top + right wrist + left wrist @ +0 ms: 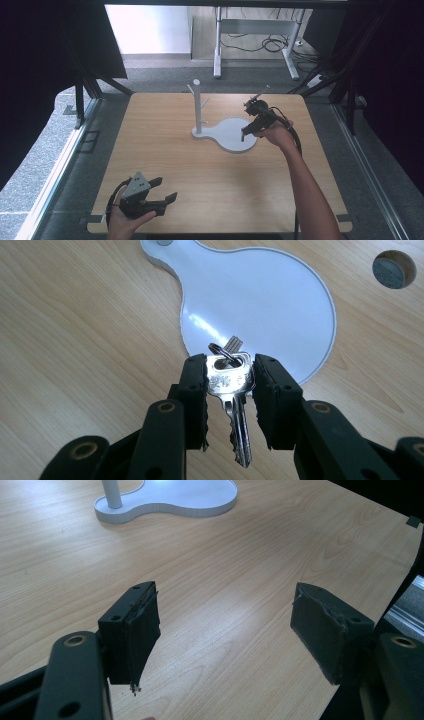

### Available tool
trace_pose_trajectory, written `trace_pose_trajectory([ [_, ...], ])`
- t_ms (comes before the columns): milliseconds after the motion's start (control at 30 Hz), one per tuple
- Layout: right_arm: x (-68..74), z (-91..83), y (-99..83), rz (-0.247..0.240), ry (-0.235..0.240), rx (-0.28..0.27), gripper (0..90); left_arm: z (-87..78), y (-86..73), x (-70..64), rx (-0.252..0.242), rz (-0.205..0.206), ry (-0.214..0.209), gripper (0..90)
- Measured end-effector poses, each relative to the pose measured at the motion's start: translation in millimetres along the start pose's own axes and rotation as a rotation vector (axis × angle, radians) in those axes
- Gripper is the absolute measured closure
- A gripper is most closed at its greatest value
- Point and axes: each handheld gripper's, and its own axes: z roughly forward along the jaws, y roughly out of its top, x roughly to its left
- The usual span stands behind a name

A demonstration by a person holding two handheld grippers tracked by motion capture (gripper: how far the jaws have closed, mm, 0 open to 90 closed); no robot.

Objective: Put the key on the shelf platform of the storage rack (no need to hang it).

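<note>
Silver keys (231, 390) on a ring, blades pointing down, clamped between jaws above the white tray (280, 300).

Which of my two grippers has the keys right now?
The right gripper, over the round white tray of the stand: its jaws clamp the head of a silver key. The left gripper near the table's front edge is open, holding nothing.

The silver metal keys (231, 390) were too small to discern in the high view. The white upright peg post (112, 494) was cut off by the top edge of the left gripper view.
</note>
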Motion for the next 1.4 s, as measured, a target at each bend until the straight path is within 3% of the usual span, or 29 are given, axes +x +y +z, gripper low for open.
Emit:
trace_pose_trajectory([
  [733, -5.7, 17.8, 32.4, 0.051, 0.009, -0.017, 67.6, -0.9, 0.3, -0.5, -0.005, 0.001, -0.004, 27.9],
  [1400, -15.2, 47.5, 34.3, 0.082, 0.007, 0.004, 67.6, 2.1, 0.3, -3.0, 0.001, 0.009, -0.011, 28.0],
])
